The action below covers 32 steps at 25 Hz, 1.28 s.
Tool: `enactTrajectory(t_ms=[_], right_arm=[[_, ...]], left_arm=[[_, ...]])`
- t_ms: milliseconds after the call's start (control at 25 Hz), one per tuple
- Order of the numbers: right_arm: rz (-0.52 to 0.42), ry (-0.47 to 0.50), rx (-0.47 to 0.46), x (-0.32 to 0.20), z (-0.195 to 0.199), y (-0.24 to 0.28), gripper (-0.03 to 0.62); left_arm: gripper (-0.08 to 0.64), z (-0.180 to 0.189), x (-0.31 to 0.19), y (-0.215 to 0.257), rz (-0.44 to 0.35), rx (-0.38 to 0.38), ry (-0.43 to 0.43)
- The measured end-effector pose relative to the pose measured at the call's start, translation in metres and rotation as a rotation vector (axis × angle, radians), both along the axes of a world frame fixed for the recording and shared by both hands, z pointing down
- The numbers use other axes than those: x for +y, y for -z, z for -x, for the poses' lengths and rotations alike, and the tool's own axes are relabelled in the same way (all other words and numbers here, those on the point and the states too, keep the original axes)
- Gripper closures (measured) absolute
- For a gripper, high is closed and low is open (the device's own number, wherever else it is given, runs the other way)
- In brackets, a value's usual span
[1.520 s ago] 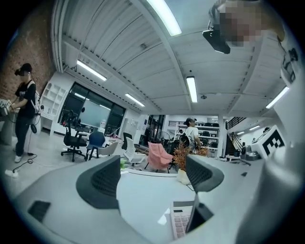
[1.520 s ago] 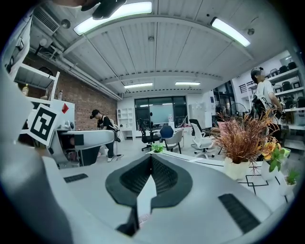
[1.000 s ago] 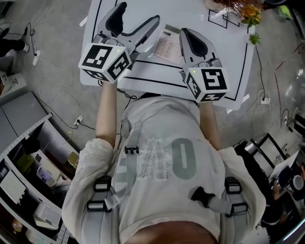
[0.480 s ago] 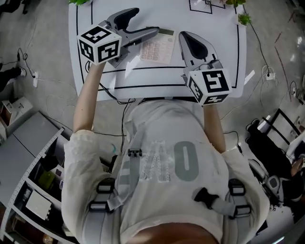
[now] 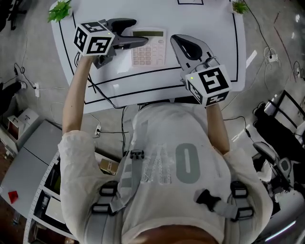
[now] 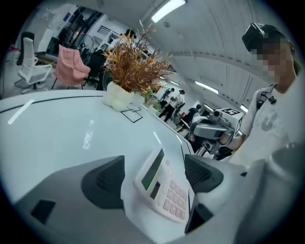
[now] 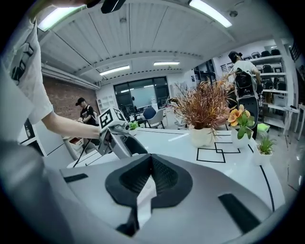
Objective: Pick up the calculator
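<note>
A white calculator [image 5: 148,46] with pale pink keys lies flat on the white table [image 5: 209,19]. My left gripper [image 5: 138,32] comes at it from the left and is open, one jaw on each side of the calculator's display end. In the left gripper view the calculator [image 6: 162,188] sits between the two dark pads [image 6: 102,181], with a gap on the left side. My right gripper [image 5: 183,45] hovers just right of the calculator, shut with nothing in it. In the right gripper view, the right gripper's [image 7: 150,178] pads meet, and the left gripper [image 7: 114,133] shows beyond.
Black tape lines [image 5: 143,71] cross the table near its front edge. Small green plants [image 5: 59,9] stand at the far corners. A white pot of dried brown plants [image 6: 128,71] stands further back. Cables [image 5: 28,86] lie on the floor left of the table.
My left gripper has swung further left and levelled out, so its open jaws now straddle the calculator's end. The right gripper stays shut beside the calculator. The head camera has shifted.
</note>
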State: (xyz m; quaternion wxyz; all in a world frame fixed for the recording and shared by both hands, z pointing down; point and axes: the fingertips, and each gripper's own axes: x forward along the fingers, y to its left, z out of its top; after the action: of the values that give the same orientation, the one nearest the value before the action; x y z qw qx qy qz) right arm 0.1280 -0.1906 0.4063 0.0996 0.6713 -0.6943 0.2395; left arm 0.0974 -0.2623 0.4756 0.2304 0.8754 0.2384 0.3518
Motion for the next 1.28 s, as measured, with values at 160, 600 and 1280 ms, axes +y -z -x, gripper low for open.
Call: enactTrajectory(t_ms=[160, 600, 1280], right_arm=[[0.019, 0.021, -0.015, 0.001, 0.002, -0.005, 0.584], [0.051, 0.095, -0.043, -0.006, 0.001, -0.017, 0.584], [0.039, 0.136, -0.033, -0.020, -0.003, -0.020, 0.584]], left_arm=[[0.203, 0.000, 0.014, -0.011, 0.063, -0.084, -0.108], [0.350, -0.002, 0.027, -0.037, 0.065, -0.267, -0.255], [0.472, 0.002, 0.028, -0.014, 0.090, -0.256, -0.284]])
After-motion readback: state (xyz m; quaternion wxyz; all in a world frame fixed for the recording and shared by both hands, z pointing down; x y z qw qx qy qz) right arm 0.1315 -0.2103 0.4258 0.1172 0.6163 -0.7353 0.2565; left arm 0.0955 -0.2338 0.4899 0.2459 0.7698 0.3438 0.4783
